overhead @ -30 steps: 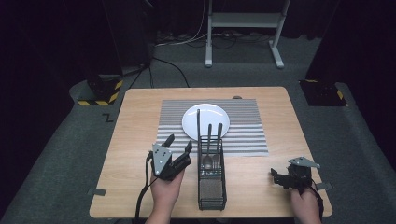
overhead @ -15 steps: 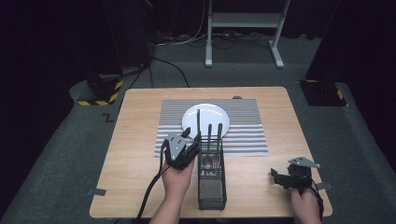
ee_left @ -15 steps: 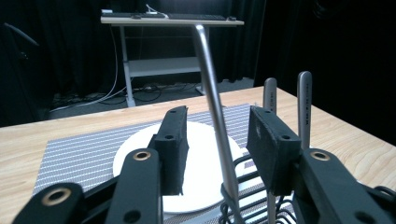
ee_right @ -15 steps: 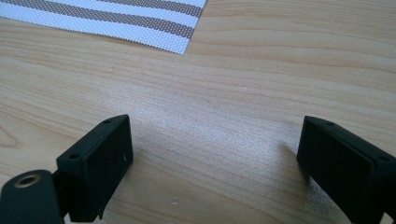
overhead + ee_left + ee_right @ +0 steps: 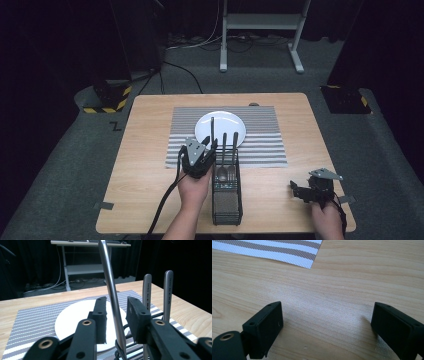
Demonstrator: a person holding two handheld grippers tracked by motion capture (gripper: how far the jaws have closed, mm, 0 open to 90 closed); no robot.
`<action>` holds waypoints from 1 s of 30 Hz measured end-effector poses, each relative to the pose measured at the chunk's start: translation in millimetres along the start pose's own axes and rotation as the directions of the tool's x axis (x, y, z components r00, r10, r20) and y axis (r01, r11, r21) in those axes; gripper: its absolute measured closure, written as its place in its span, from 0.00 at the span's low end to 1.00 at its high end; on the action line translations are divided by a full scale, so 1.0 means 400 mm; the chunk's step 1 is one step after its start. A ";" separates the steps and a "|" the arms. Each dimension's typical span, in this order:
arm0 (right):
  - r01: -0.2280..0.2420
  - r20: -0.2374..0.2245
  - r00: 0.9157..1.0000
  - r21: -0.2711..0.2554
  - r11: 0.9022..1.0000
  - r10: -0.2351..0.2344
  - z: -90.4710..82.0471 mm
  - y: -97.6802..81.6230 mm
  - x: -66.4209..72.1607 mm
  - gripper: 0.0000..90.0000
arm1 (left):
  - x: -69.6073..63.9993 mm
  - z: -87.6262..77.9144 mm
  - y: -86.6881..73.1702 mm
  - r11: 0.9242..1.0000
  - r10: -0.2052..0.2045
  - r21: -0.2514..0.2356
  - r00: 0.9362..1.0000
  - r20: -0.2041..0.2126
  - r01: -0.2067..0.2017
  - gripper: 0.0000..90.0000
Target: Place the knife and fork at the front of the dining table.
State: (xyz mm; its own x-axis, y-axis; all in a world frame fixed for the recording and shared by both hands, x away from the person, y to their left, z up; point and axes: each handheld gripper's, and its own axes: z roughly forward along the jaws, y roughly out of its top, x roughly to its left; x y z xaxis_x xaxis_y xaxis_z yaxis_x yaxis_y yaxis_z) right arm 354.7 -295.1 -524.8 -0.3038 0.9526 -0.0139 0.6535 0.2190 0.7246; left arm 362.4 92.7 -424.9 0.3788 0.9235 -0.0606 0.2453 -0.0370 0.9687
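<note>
The left tool (image 5: 116,315) straddles 1 tall steel handle (image 5: 111,293) standing in the black wire caddy (image 5: 227,196), jaws parted, not yet gripping; its working end is hidden. The right tool (image 5: 325,327) gapes wide over bare bench (image 5: 342,277).

The left gripper (image 5: 210,148) has moved from lower left of the wire caddy (image 5: 226,196) up to its tallest utensil handle (image 5: 110,287), jaws now straddling it.

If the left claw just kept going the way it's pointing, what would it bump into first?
Probably the tall metal handle already standing between the left claw's open jaws, rising from the wire caddy. Behind it lies the white plate.
</note>
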 end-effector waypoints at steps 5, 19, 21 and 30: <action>0.000 0.000 1.000 0.000 1.000 0.000 0.000 0.000 0.000 0.12 | -0.001 0.005 -0.004 1.000 -0.008 -0.009 1.000 -0.011 0.008 0.85; 0.000 -0.001 1.000 -0.002 1.000 0.000 -0.001 -0.001 -0.001 0.12 | -0.001 0.017 -0.011 0.999 -0.040 -0.010 0.999 -0.008 0.040 0.87; -0.001 -0.001 1.000 -0.002 1.000 0.001 -0.001 -0.001 0.000 0.12 | -0.001 0.017 -0.011 0.999 -0.041 -0.012 0.999 -0.009 0.041 0.87; 0.001 -0.001 1.000 -0.002 1.000 -0.001 -0.001 -0.001 -0.001 0.12 | -0.001 0.019 -0.010 0.997 -0.080 -0.012 0.997 -0.006 0.080 0.90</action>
State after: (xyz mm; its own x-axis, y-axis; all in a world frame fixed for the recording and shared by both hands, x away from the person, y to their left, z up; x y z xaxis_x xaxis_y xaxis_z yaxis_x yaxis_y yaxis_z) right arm 354.3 -295.6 -524.9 -0.3052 0.9522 -0.0140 0.6515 0.2196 0.7262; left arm 367.8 89.5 -430.6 0.3527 0.9257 -0.1368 0.2640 0.0419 0.9636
